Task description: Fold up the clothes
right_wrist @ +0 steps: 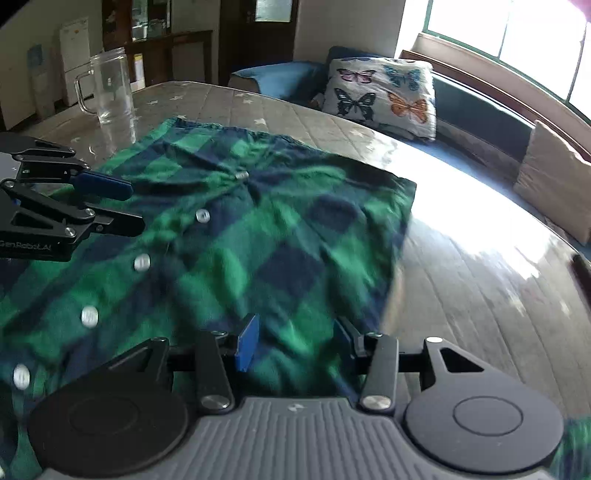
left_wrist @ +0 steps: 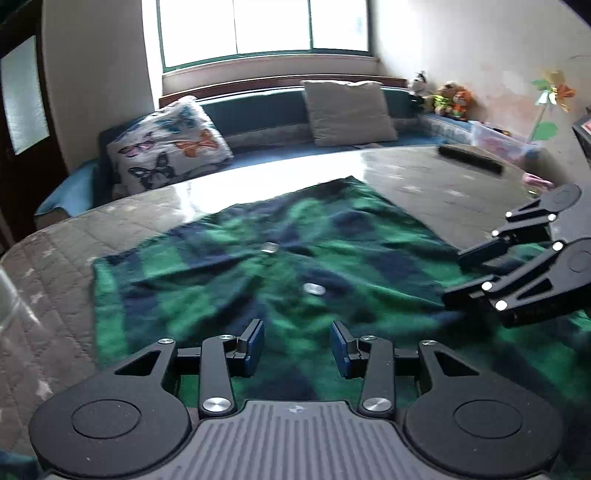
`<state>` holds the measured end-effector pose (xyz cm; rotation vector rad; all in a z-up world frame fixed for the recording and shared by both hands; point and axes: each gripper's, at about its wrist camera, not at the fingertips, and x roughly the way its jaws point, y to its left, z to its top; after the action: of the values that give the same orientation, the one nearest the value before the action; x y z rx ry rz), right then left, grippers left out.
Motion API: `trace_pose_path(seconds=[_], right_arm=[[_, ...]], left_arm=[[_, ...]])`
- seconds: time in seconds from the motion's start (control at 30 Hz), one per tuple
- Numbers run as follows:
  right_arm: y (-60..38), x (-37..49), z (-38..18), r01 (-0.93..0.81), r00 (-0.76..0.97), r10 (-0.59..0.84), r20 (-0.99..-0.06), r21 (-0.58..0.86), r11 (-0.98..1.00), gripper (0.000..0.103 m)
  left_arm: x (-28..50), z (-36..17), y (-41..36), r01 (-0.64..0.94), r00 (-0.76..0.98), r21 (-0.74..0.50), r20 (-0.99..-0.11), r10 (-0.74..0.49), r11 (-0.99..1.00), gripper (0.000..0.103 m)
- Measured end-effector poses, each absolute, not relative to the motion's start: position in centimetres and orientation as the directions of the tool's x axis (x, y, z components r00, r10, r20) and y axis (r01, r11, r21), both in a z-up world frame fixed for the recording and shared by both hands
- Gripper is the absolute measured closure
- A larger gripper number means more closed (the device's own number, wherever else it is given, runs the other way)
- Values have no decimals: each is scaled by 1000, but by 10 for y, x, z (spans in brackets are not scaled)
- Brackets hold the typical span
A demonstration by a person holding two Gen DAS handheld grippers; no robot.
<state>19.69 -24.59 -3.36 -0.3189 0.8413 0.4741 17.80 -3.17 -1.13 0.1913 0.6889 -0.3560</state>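
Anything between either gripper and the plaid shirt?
Nothing visible. Left gripper and right gripper are both open directly over the plaid shirt. The glass mug stands beside the shirt's far corner, clear of both.

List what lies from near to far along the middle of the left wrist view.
left gripper → green plaid shirt → quilted table → blue sofa → window
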Motion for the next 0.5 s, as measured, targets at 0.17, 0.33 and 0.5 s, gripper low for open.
trace_pose_path(seconds=[0.17,0.33,0.5], right_arm=[[-263,185,-27,-478,589,271,-761,-58,876,57],[-261,188,-22,-468,611,319,-724,-5,884,57],[-260,197,-33,-466,576,354,-737,60,883,70]], left_arm=[[154,-18,-48,445,691,69,-661,-293,893,60],[129,-24,-65,506,664,82,-673,-327,859,60],[110,-28,-75,537,661,104,-669,-341,837,60]])
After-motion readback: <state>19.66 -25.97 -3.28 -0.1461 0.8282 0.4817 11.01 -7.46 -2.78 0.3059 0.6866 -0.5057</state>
